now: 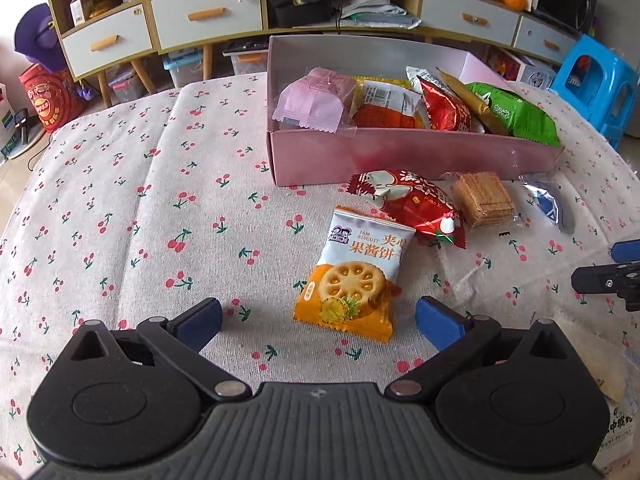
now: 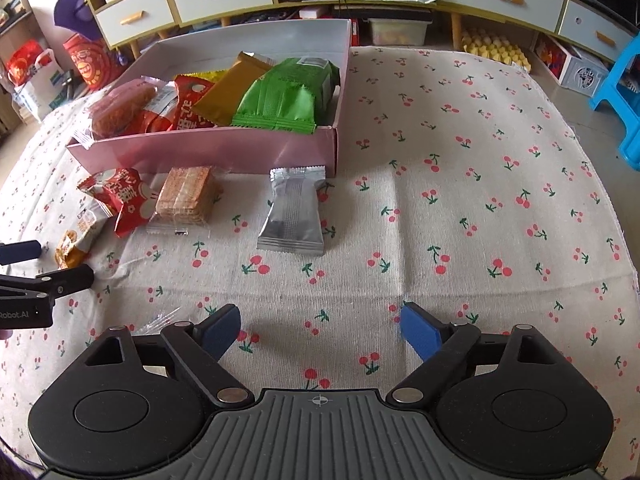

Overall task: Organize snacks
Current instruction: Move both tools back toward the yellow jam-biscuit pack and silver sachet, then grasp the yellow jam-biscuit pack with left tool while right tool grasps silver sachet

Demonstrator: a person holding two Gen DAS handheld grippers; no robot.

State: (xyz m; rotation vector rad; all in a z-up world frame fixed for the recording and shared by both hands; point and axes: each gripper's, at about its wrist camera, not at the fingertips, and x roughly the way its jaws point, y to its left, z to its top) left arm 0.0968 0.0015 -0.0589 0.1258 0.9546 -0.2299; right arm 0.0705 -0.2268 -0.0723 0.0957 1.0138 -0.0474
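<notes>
A pink box (image 1: 400, 156) (image 2: 208, 148) on the cherry-print cloth holds several snack packs, among them a green one (image 2: 288, 96) and a pink one (image 1: 316, 100). In front of it lie a red pack (image 1: 408, 204), a clear-wrapped wafer block (image 1: 482, 200) (image 2: 186, 194), an orange jam-biscuit pack (image 1: 356, 276) and a silver pack (image 2: 294, 212). My left gripper (image 1: 318, 320) stands open, the jam-biscuit pack's near end between its blue pads without touching. My right gripper (image 2: 320, 330) is open over bare cloth, short of the silver pack.
A cabinet with white drawers (image 1: 208, 16) runs behind the table. A blue plastic stool (image 2: 624, 88) stands at the right, a red bag (image 1: 48, 96) on the floor at the left. A pale wrapped snack (image 1: 592, 368) lies at the left view's right edge.
</notes>
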